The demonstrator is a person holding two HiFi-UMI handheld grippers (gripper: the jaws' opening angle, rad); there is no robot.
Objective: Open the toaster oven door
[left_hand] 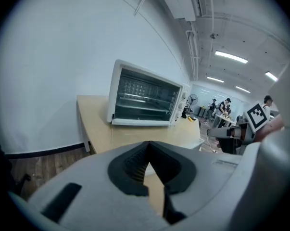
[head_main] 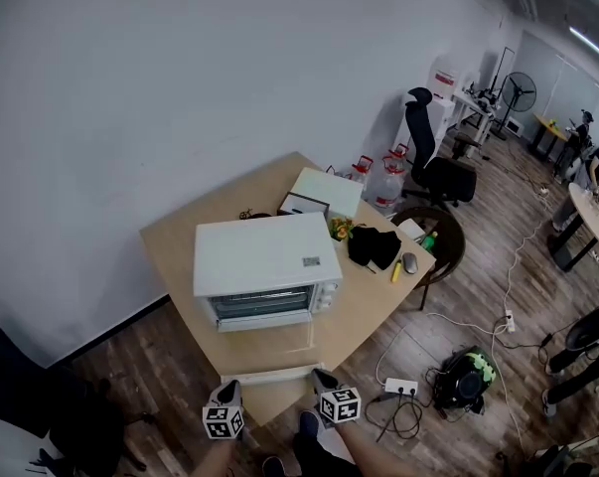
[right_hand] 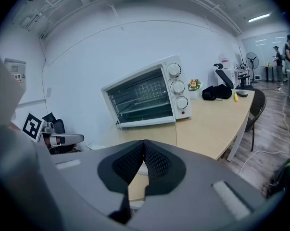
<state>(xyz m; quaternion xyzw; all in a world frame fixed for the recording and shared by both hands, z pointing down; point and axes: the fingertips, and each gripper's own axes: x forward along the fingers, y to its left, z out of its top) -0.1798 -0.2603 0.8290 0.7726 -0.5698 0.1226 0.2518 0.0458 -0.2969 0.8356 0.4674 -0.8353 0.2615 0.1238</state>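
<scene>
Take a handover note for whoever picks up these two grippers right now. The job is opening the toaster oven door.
Left gripper: shut and empty, held by the near edge of the table, short of the oven.
Right gripper: shut and empty, beside the left one.
Toaster oven: stands on the table, its glass door closed and facing you.
Done: nothing yet; neither gripper touches the oven.
Left: bring a gripper forward, open it, take hold of the door and pull it open.
</scene>
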